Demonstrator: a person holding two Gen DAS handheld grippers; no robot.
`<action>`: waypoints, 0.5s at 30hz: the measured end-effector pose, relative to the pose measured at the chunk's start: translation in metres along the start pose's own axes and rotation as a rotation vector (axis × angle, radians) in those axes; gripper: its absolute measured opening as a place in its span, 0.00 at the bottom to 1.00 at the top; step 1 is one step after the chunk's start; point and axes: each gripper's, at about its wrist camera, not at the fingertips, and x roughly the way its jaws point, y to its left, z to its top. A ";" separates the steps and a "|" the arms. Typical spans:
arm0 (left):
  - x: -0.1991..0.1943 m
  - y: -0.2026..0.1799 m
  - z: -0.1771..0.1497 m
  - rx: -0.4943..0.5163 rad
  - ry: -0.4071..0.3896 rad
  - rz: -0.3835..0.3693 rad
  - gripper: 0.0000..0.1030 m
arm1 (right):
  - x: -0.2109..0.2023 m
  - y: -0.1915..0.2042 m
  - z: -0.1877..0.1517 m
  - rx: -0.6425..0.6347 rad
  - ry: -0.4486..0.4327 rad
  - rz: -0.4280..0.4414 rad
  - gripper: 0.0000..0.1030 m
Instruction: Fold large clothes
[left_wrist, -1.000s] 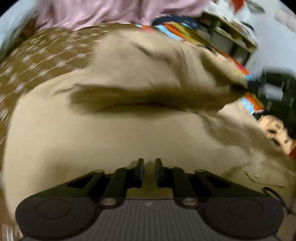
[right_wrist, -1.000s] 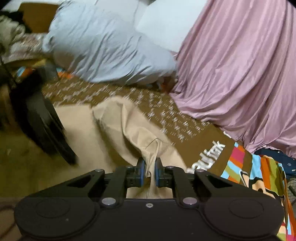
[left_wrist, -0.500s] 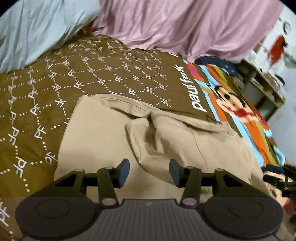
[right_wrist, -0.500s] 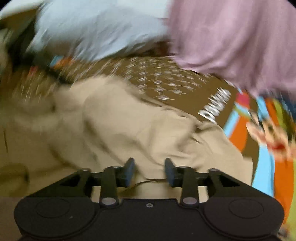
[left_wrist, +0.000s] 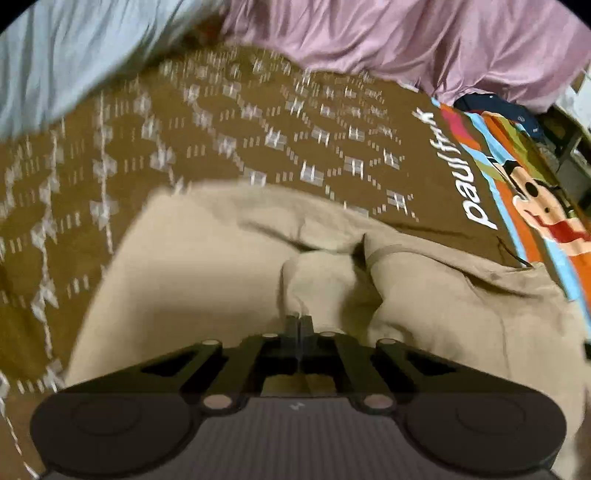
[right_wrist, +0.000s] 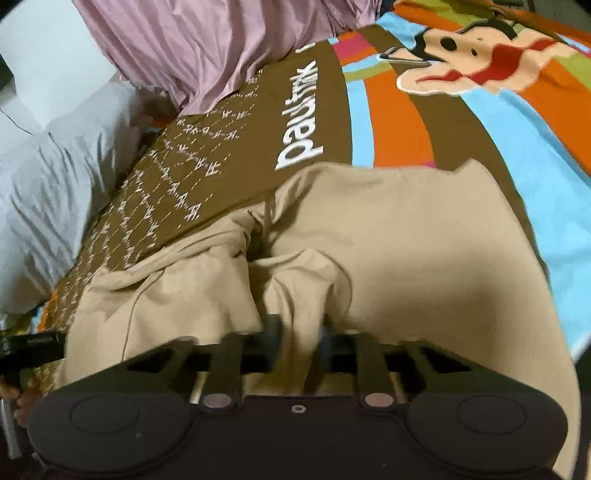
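Note:
A large beige garment (left_wrist: 184, 277) lies crumpled on a brown patterned bedspread (left_wrist: 258, 122). My left gripper (left_wrist: 299, 320) points down at it with its jaws closed together. A raised fold of the beige cloth runs right into its tips. In the right wrist view the same garment (right_wrist: 406, 258) fills the lower half. My right gripper (right_wrist: 300, 328) is blurred and its jaws are closing, with a lump of beige cloth in the gap between them. The pads do not press on it.
A pink sheet (left_wrist: 406, 44) is bunched at the far side of the bed and a pale blue pillow (left_wrist: 74, 55) lies at the far left. The bedspread's bright cartoon print (right_wrist: 461, 55) lies beyond the garment. A black tool and a hand (right_wrist: 22, 398) show at the left edge.
Both grippers let go of the cloth they held and opened. The left one moved over the garment and shut again. The right one rolled, dropped closer to the cloth and is narrowing.

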 end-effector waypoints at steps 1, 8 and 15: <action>0.001 -0.004 0.002 0.018 -0.024 0.031 0.00 | 0.004 0.005 0.001 -0.029 -0.026 -0.010 0.16; 0.004 0.007 0.007 -0.008 0.007 0.027 0.00 | 0.030 0.031 0.011 -0.137 -0.152 -0.084 0.14; -0.048 0.017 -0.014 -0.036 -0.047 -0.013 0.28 | 0.005 0.033 0.003 -0.261 -0.149 -0.143 0.35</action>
